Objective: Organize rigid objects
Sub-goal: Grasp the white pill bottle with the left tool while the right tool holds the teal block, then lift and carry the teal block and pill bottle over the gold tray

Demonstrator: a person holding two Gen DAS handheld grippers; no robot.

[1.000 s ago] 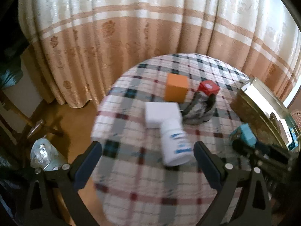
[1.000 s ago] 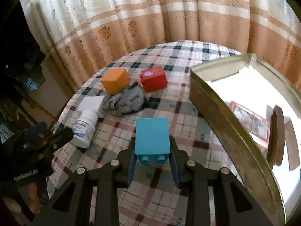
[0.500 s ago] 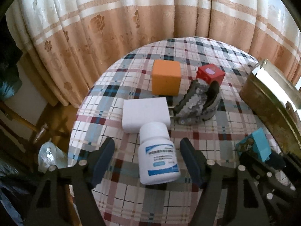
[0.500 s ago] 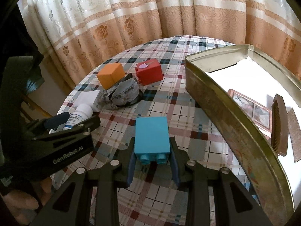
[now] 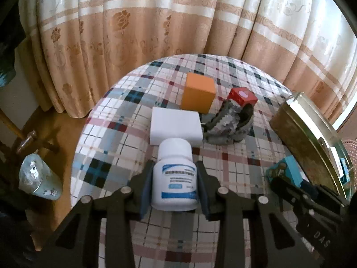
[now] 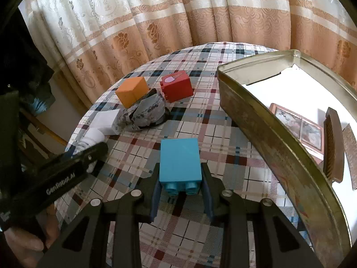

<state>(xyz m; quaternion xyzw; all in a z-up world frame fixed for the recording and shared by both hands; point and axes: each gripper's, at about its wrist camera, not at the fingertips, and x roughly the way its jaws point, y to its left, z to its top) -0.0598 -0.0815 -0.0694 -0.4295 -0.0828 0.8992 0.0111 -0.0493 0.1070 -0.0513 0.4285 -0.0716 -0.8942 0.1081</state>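
Note:
My left gripper [image 5: 174, 178] is shut on a white pill bottle [image 5: 174, 182] with a blue label, lying on the plaid table. Beyond it lie a white block [image 5: 176, 126], an orange cube [image 5: 198, 95], a grey crumpled cloth [image 5: 229, 122] and a red block [image 5: 243, 96]. My right gripper [image 6: 180, 184] is shut on a blue toy brick [image 6: 179, 159], held just above the table beside the gold tin [image 6: 267, 138]. The right wrist view also shows the orange cube [image 6: 132, 91], red block [image 6: 176, 86], cloth [image 6: 145, 111], white block [image 6: 106, 120] and the left gripper's body [image 6: 55, 178].
The round table [image 6: 223, 134] has a plaid cloth; its edge drops off at left. The open gold tin holds a picture frame [image 6: 299, 129] and a brown comb [image 6: 332, 145]. Curtains [image 5: 156, 22] hang behind. A glass jar [image 5: 38, 178] stands on the floor at left.
My left gripper has moved forward around the pill bottle and closed on it. My right gripper keeps hold of the blue brick and has shifted slightly nearer the tin.

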